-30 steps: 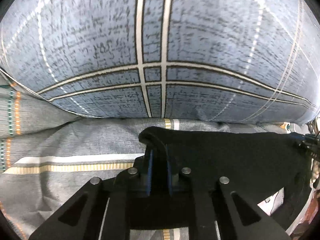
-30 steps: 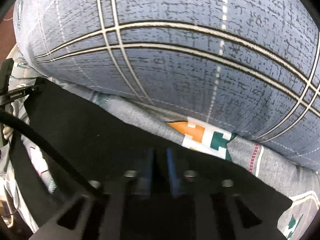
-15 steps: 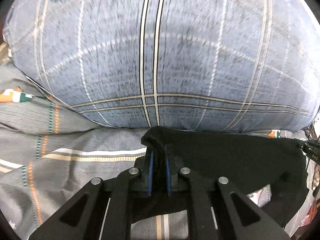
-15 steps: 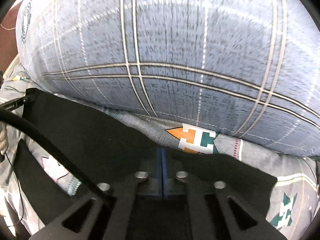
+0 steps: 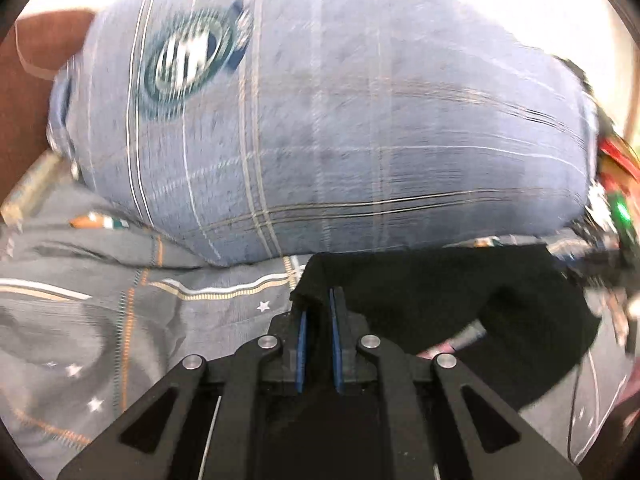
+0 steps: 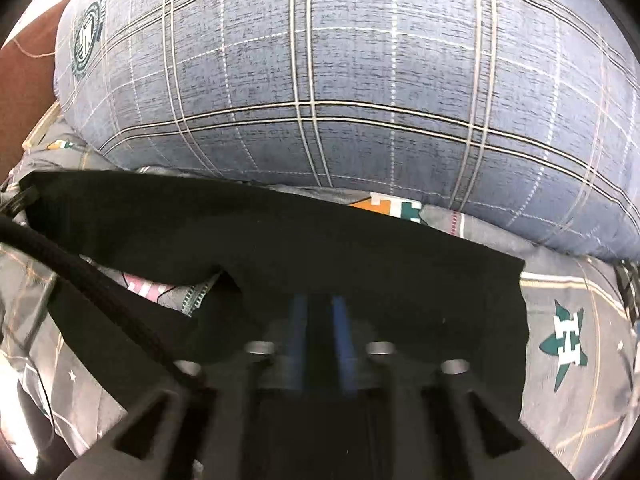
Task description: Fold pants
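Note:
The black pants (image 5: 440,300) hang stretched between my two grippers above the grey patterned bed sheet (image 5: 120,300). My left gripper (image 5: 319,300) is shut on a bunched corner of the pants, with the cloth running off to the right. In the right wrist view the pants (image 6: 320,248) spread wide across the frame, and my right gripper (image 6: 320,308) is shut on their near edge. Part of the cloth hangs down below the top edge, with a gap showing the sheet (image 6: 168,292).
A large blue plaid pillow (image 5: 340,140) lies close ahead, also filling the right wrist view (image 6: 360,92). A brown headboard (image 5: 24,100) stands at the far left. A black cable (image 6: 100,292) crosses the left of the right wrist view. The other gripper's hardware (image 5: 612,208) shows at the right.
Both grippers have pulled back from the pillow and risen, so more of the pillow and its round emblem shows. The pants hang more widely spread between the grippers.

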Tool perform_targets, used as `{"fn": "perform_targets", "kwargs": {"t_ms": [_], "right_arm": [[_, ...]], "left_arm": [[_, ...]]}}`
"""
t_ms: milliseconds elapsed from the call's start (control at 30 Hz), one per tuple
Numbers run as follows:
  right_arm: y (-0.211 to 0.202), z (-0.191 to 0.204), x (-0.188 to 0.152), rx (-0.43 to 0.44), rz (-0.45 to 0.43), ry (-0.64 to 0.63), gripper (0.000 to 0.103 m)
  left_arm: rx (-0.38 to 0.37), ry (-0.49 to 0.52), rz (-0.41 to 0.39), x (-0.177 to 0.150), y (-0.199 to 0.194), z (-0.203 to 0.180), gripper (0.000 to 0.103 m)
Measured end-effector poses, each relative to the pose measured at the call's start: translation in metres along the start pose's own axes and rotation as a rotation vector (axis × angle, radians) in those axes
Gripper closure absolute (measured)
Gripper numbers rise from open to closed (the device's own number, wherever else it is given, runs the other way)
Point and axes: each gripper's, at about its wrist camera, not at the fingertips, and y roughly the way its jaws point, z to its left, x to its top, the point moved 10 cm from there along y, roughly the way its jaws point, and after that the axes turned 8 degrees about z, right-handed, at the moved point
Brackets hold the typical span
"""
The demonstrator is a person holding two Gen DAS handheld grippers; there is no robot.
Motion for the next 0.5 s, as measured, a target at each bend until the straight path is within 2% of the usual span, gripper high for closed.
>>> {"fn": "perform_targets", "kwargs": {"t_ms": [33, 67, 167, 300, 400, 500], "right_arm": [[-0.002, -0.003, 0.001, -0.005, -0.007, 0.01, 0.048], [-0.004, -0.006, 0.003, -0.006, -0.012, 0.027, 0.045], [-0.005, -0.022, 0.011, 0.052, 0.005, 0.139, 0.043], [0.013, -0.043, 0.029, 0.127, 0.047, 0.348, 0.033], [0.033, -0.045, 0.043, 0.119, 0.092, 0.432, 0.033], [0.054, -0.04, 0.061, 0.074, 0.133, 0.47, 0.033]], "left_arm": [[0.01, 0.023, -0.024, -0.005, -0.011, -0.009, 0.096], [0.025, 0.055, -0.058, -0.012, -0.019, -0.018, 0.096], [0.001, 0.108, -0.104, -0.035, -0.029, -0.039, 0.096], [-0.031, 0.135, -0.12, -0.076, -0.036, -0.058, 0.096], [-0.047, 0.147, -0.118, -0.097, -0.042, -0.072, 0.096], [-0.065, 0.158, -0.117, -0.112, -0.05, -0.082, 0.096]]}}
